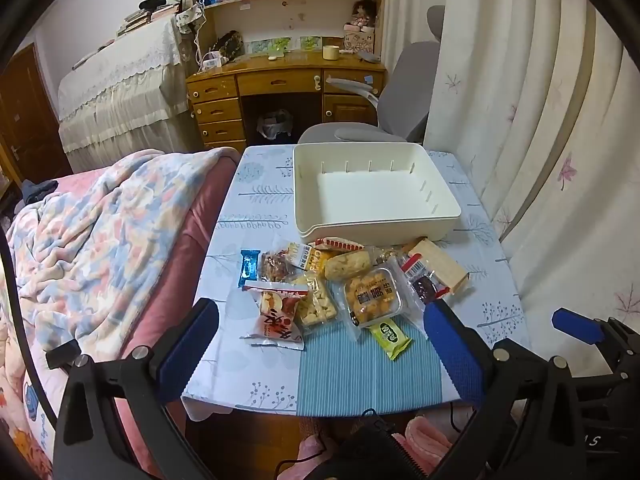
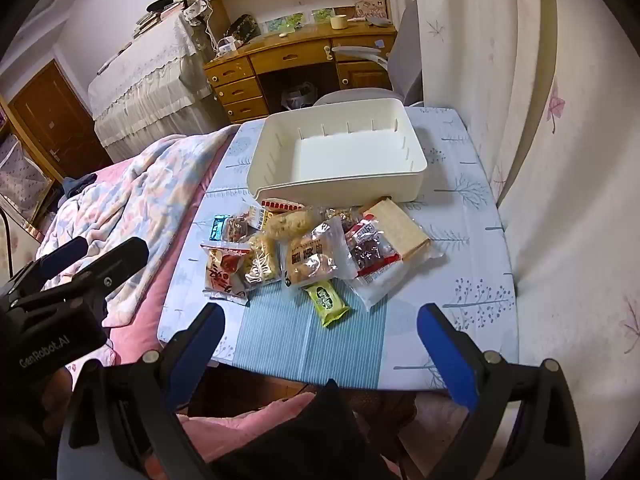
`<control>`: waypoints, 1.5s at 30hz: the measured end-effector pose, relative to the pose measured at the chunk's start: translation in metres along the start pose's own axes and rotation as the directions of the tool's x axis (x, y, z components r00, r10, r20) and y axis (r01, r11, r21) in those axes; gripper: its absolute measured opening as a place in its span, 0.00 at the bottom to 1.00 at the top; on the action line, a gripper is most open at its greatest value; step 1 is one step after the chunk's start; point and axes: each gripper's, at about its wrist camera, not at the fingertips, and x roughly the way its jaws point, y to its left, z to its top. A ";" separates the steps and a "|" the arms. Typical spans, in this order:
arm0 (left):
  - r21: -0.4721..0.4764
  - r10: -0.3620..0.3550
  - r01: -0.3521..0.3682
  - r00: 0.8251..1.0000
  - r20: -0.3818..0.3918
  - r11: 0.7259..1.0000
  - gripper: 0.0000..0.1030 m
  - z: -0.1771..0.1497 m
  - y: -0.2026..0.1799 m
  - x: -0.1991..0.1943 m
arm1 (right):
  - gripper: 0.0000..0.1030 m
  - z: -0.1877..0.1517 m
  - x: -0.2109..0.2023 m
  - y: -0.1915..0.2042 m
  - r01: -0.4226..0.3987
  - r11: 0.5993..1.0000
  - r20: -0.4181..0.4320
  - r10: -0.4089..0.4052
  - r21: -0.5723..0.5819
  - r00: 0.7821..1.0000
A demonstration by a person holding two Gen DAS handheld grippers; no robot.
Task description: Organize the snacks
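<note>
Several wrapped snacks lie heaped on the pale patterned tablecloth (image 1: pixel 256 208), just in front of a cream rectangular plastic bin (image 1: pixel 376 188) with nothing in it. A green flat packet (image 2: pixel 326 299) lies nearest the table's front edge. Left gripper (image 1: pixel 320 332) and right gripper (image 2: pixel 318 340) both hover spread wide, holding nothing.

we read "genrobot.ai" in white on the black body of the left gripper (image 2: pixel 94 256); the printing on the snack packets (image 2: pixel 304 248) is too blurred for us to read.
</note>
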 end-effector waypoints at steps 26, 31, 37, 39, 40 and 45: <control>0.014 -0.036 0.036 0.999 0.001 0.999 0.97 -0.006 -0.023 -0.003 | 0.95 -0.006 -0.004 -0.013 -0.018 0.999 -0.022 0.017 -0.032 1.000; 0.010 -0.031 0.031 1.000 0.001 0.999 0.97 -0.006 -0.029 -0.005 | 0.95 -0.003 -0.010 -0.019 -0.016 0.998 0.014 0.017 -0.067 1.000; -0.021 -0.018 0.018 1.000 0.004 1.000 0.97 -0.009 -0.043 -0.006 | 0.95 0.001 -0.013 -0.025 -0.005 0.992 0.033 0.009 -0.128 0.999; -0.038 -0.011 0.011 1.000 0.003 0.999 0.97 -0.010 -0.043 -0.005 | 0.95 0.001 -0.014 -0.027 -0.004 0.990 0.038 0.009 -0.144 0.999; -0.049 -0.007 0.007 1.000 0.005 0.999 0.97 -0.011 -0.044 -0.006 | 0.95 0.001 -0.014 -0.029 -0.005 0.989 0.041 0.011 -0.151 0.999; -0.077 0.010 -0.010 1.000 0.001 0.997 0.97 -0.017 -0.042 -0.003 | 0.95 0.001 -0.012 -0.033 -0.016 0.984 0.048 0.025 -0.177 0.999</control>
